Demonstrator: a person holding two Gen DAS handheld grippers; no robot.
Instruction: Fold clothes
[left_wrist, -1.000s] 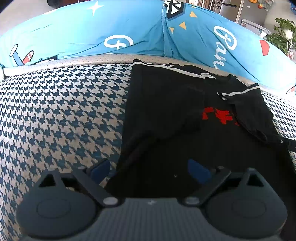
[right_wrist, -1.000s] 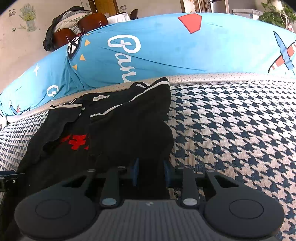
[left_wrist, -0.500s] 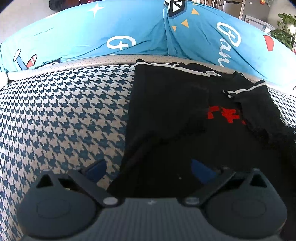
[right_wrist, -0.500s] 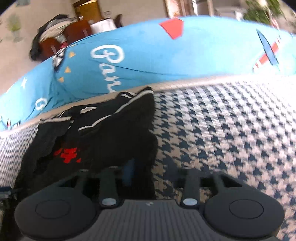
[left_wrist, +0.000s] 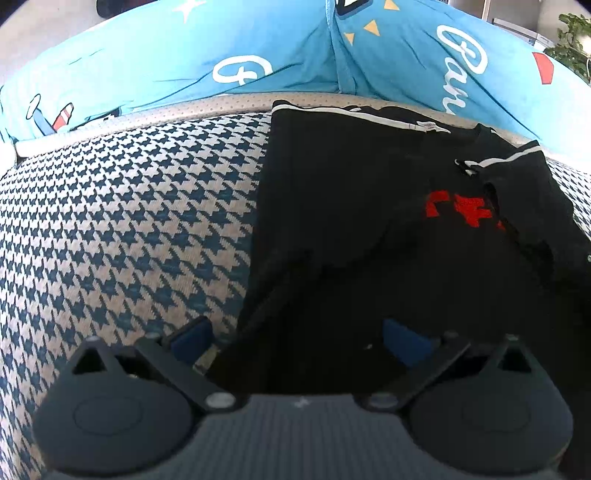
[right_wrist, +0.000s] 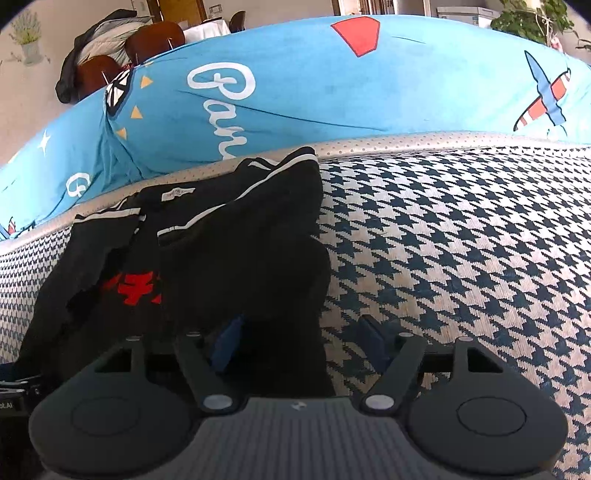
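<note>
Letting go: right tongs (right_wrist: 301, 338) opening astride right hem of black shirt (right_wrist: 229, 251), left tongs (left_wrist: 299, 341) gaping wide astride left hem, leaving shirt half-folded, sleeves in, by back edge of houndstooth sofa seat (right_wrist: 461, 240).

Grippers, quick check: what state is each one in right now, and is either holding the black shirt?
Left gripper: open wide, holding nothing; black shirt lies beneath.
Right gripper: jaws opening, shirt edge between them, no longer gripped.
</note>
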